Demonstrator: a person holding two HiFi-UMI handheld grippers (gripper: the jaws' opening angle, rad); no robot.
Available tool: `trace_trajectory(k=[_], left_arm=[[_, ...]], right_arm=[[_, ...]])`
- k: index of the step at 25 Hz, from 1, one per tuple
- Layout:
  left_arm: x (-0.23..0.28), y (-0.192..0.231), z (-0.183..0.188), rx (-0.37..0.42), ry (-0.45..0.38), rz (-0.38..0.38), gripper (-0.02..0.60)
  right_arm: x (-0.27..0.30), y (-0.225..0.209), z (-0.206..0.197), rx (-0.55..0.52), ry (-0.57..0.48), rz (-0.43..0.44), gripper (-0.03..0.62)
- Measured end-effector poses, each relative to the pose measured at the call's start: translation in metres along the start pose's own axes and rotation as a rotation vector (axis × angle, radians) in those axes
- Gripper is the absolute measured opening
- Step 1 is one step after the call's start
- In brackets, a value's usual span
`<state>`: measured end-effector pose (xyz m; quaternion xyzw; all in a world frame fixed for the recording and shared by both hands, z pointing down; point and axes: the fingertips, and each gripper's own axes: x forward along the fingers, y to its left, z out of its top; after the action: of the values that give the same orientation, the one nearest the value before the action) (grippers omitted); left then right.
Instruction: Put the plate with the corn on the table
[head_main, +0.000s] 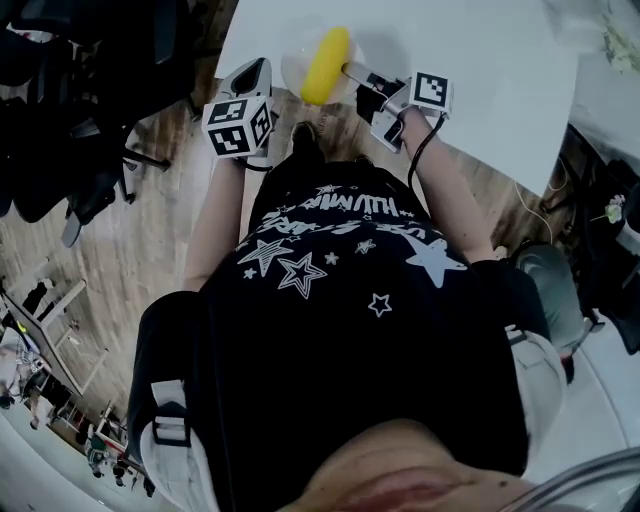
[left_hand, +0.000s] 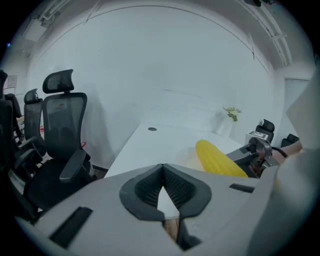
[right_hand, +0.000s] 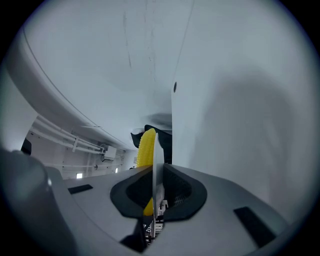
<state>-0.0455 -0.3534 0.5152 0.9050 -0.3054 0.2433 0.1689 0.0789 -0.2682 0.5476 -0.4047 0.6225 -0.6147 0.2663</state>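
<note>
Yellow corn (head_main: 325, 62) lies on the pale plate (head_main: 293, 68) in the head view, right at the near edge of the white table (head_main: 470, 70). The right gripper (head_main: 352, 72) has the plate's rim, and the left gripper (head_main: 254, 70) hangs just beside its other side. Over to the left gripper view: jaws together, nothing between them, corn and plate ahead to the right, an office chair (left_hand: 62, 125) off left. Right gripper view: jaws clamped on the plate's thin rim, corn just beyond.
</note>
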Motion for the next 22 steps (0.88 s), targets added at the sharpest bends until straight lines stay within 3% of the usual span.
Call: trace_trajectory(k=[5,9,22], left_arm=[[0.029,0.054,0.0,0.005,0.033,-0.061,0.005],[0.034,0.055,-0.001,0.025,0.043,-0.082,0.005],[0.046,0.049,-0.009,0.07,0.097,-0.158,0.005]], right_arm=[[0.049,-0.015,0.002,0.04,-0.031,-0.038,0.029],[0.048,-0.017,0.007,-0.019,-0.05,-0.046,0.029],[0.045,-0.036,0.01,0.033,-0.135,-0.08,0.029]])
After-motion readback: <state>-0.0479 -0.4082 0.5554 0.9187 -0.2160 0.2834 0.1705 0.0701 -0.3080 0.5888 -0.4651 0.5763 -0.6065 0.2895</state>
